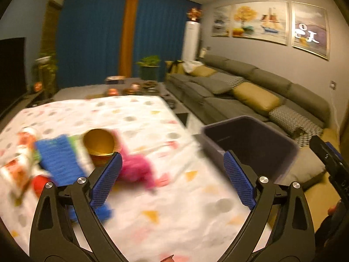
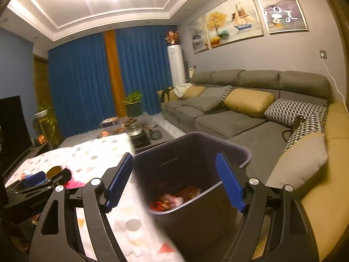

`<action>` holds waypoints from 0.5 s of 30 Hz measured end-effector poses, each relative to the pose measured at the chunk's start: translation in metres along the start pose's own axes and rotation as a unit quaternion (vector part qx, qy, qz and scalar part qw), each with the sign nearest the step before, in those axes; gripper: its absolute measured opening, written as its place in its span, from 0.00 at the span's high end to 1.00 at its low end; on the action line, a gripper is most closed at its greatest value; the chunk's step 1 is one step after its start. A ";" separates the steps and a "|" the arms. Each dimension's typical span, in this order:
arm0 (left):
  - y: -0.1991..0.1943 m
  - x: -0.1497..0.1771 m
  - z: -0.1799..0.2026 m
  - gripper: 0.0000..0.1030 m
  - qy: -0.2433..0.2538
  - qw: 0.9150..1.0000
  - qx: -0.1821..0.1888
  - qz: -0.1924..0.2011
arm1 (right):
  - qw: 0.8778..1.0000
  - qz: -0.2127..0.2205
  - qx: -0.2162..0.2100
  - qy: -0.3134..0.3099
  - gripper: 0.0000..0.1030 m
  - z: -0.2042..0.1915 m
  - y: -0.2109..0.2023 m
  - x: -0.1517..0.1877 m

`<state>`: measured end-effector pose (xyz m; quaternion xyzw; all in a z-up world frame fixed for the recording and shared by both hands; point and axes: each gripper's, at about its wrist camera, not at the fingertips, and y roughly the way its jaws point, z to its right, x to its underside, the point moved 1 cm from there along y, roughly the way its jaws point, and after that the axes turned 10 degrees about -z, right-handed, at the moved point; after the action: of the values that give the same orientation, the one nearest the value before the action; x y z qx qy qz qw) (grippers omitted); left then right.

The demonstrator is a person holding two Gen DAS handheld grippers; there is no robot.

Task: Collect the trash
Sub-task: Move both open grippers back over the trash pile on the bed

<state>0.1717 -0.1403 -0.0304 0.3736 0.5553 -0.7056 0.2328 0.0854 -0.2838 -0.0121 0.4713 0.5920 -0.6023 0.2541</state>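
Above the patterned counter, we are holding our left tongs released near a gold cup (blurred); our right tongs, also released, are hovering over the bin containing red wrappers.

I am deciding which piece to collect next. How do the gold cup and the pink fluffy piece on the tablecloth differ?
The gold cup is a rigid round container, open at the top and empty as far as the blur allows; the pink fluffy piece is soft, shapeless and lies spread flat. The cup stands taller than the pink piece. Both rest on the dotted tablecloth, beside each other, not yet in the dark bin.
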 end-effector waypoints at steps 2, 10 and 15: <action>-0.010 0.007 -0.019 0.10 -0.013 1.000 -0.027 0.005 | 1.000 -0.006 -0.014 -0.007 0.25 -0.014 0.000 0.005; -0.052 0.040 -0.101 0.10 -0.069 0.993 -0.093 0.013 | 0.995 -0.041 -0.075 -0.052 0.25 -0.081 0.002 0.033; -0.075 0.056 -0.143 0.10 -0.101 0.986 -0.132 0.018 | 0.988 -0.064 -0.118 -0.078 0.25 -0.128 0.003 0.053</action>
<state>0.1201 0.0225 -0.0432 0.2765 0.6100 -0.6561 0.3479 0.0999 -0.1489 -0.0408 0.3512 0.6660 -0.5782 0.3142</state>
